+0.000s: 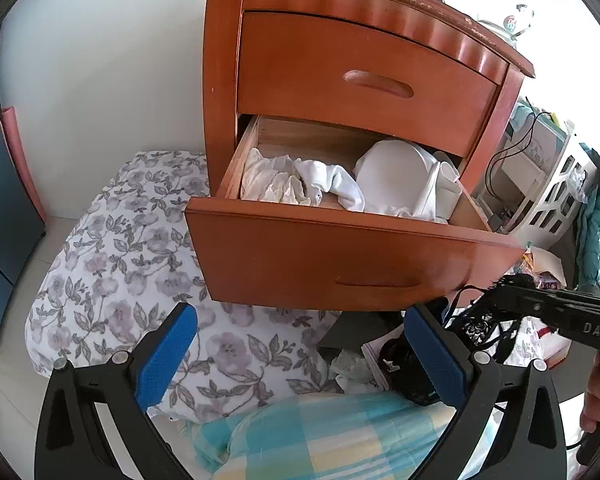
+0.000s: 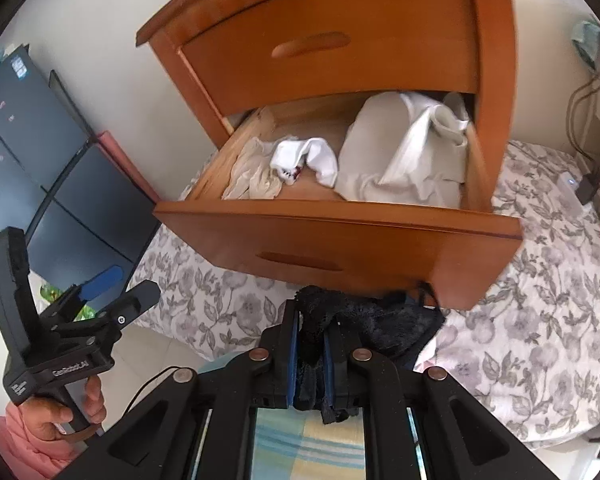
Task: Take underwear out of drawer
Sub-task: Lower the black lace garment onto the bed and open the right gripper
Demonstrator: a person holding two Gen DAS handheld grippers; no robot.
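The black lace underwear [image 2: 332,320] sits clamped between the pads of the right gripper [image 2: 311,344], just below the front of the open drawer [image 2: 340,236]. Its long axis runs along the fingers, with the bunched bulk spilling to the right and its lower end hidden behind the gripper body. Below the drawer and to its left, the left gripper [image 1: 300,356] hangs with jaws wide apart, holding nothing. White clothes [image 1: 300,184] lie inside the drawer, their shapes hard to tell apart.

Left hand-held gripper [image 1: 300,344] jaws wide apart; right hand-held gripper [image 2: 311,344] clamped, both angled down
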